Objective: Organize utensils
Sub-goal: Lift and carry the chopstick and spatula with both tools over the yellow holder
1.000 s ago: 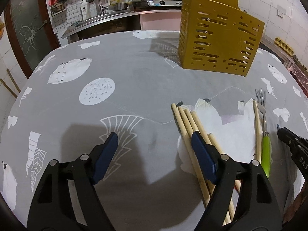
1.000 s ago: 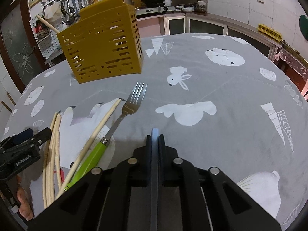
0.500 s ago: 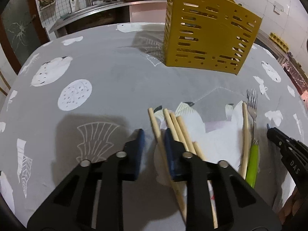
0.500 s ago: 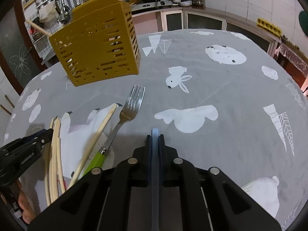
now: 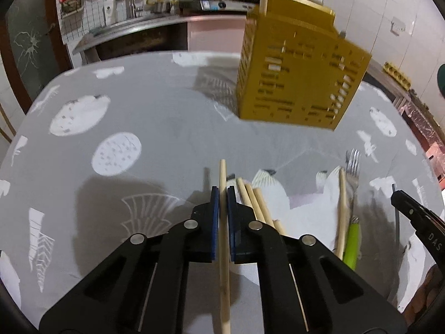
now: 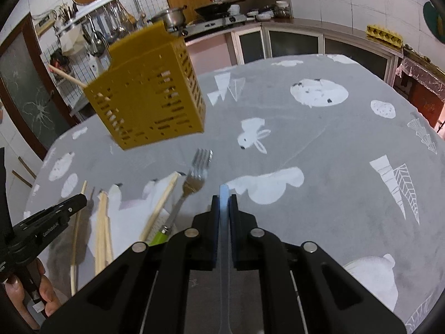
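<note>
A: What is held by the left gripper (image 5: 222, 192)?

B: A single pale wooden chopstick (image 5: 223, 222) is clamped between its blue pads; the jaws have just been closing onto it. Its long axis runs straight along the fingers, the far tip projecting forward, the other end trailing back under the gripper.

A: And where is the perforated mustard-yellow plastic utensil holder (image 5: 297, 80)?

B: It stands ahead and to the right of that tip, well apart from it, on the grey printed tablecloth (image 5: 155, 117). One stick is already seen rising from it. A lift, and probably a turn to upright, would be called for before insertion.

A: The right gripper (image 6: 224, 194)?

B: It is seen shut on a thin pale-blue handle (image 6: 224, 222), of which utensil cannot be told. The remaining wooden chopsticks (image 5: 257, 203) and the green-handled steel fork (image 6: 192, 192) lie between the two grippers.
</note>
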`<state>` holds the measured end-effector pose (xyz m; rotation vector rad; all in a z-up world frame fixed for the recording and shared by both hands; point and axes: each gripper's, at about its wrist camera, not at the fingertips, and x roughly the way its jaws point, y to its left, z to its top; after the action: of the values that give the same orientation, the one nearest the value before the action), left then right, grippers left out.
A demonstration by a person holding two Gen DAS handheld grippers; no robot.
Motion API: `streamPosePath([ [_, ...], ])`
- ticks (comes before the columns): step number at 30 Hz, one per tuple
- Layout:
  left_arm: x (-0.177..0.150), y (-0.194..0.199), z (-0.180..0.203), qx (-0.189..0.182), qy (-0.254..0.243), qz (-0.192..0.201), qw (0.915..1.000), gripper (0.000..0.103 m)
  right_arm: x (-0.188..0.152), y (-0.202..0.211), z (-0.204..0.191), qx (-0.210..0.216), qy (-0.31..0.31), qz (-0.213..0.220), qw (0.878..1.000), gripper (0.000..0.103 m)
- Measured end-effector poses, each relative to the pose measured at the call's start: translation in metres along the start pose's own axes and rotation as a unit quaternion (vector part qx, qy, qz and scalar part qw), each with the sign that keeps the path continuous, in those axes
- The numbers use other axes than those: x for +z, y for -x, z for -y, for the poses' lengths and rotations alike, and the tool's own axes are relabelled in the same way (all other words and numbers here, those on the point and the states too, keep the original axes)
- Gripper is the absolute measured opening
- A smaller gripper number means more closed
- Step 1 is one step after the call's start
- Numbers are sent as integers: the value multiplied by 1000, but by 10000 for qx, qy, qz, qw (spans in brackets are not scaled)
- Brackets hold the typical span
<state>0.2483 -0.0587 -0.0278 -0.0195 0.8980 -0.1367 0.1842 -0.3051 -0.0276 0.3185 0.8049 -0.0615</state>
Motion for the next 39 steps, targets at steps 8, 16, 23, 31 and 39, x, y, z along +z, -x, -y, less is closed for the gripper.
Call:
streamPosePath([
  [8,4,49,-6,26,-131,840,9964,5,3,23,-3,152,50,480,9987,7],
  [16,6,94,-14,-73,-79,1599,9871,5,3,63,-13,201,241,1299,9910,7],
  [23,-2,126,-13,10,-172,2273,9737,5,-2,97,-28,58,594,1989,9782,7],
  [31,-6,150,-10,43,-204,2709,9624,5,0,117,-33,111,688,2346,9696,7],
  [39,2,159,-7,19,-210,2887,9572,5,10,120,-38,171,725,2421,9674,7],
])
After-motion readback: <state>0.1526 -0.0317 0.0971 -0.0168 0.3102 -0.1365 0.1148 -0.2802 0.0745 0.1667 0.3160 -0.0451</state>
